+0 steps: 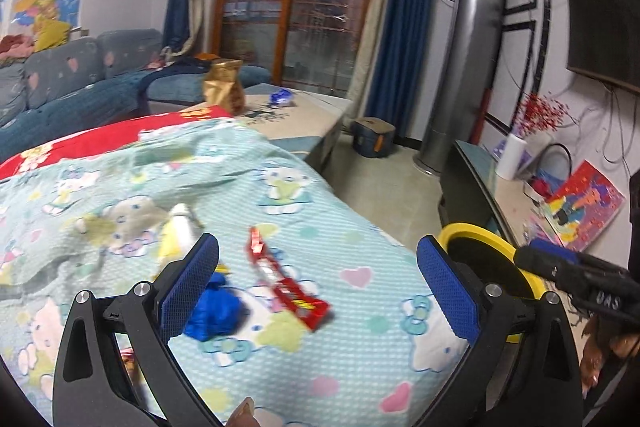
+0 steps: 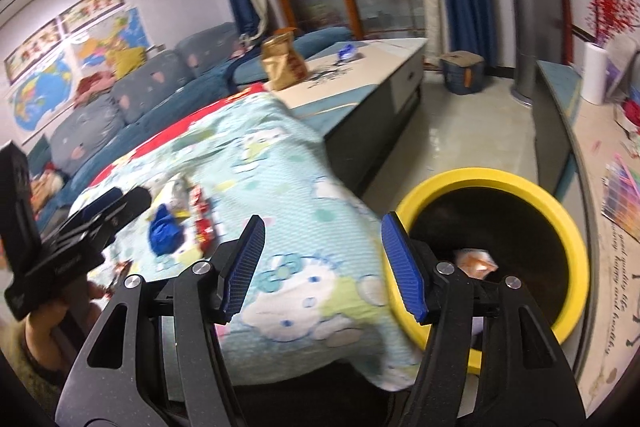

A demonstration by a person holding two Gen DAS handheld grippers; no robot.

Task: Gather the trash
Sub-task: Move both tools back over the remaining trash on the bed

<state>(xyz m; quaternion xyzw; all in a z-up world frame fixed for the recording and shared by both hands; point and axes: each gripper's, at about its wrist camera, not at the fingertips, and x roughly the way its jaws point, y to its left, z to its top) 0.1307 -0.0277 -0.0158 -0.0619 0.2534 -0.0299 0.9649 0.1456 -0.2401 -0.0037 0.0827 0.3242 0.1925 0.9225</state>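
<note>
A red wrapper (image 1: 288, 283) lies on the cartoon-print blanket (image 1: 328, 211), with a crumpled blue piece (image 1: 214, 309) to its left and a whitish-yellow piece (image 1: 180, 227) behind. My left gripper (image 1: 318, 287) is open and empty, just above the red wrapper. My right gripper (image 2: 322, 265) is open and empty, over the blanket's edge beside the yellow-rimmed bin (image 2: 492, 179). A crumpled orange-white scrap (image 2: 476, 263) lies inside the bin. The red wrapper (image 2: 202, 223) and blue piece (image 2: 164, 229) also show in the right wrist view, beside the left gripper (image 2: 116, 207).
The bin (image 1: 472, 231) stands on the floor right of the blanket-covered surface. A coffee table (image 2: 380, 67) with a brown paper bag (image 2: 282, 61) is behind. A sofa (image 1: 72, 75) is at left, a low TV cabinet (image 2: 560, 115) at right.
</note>
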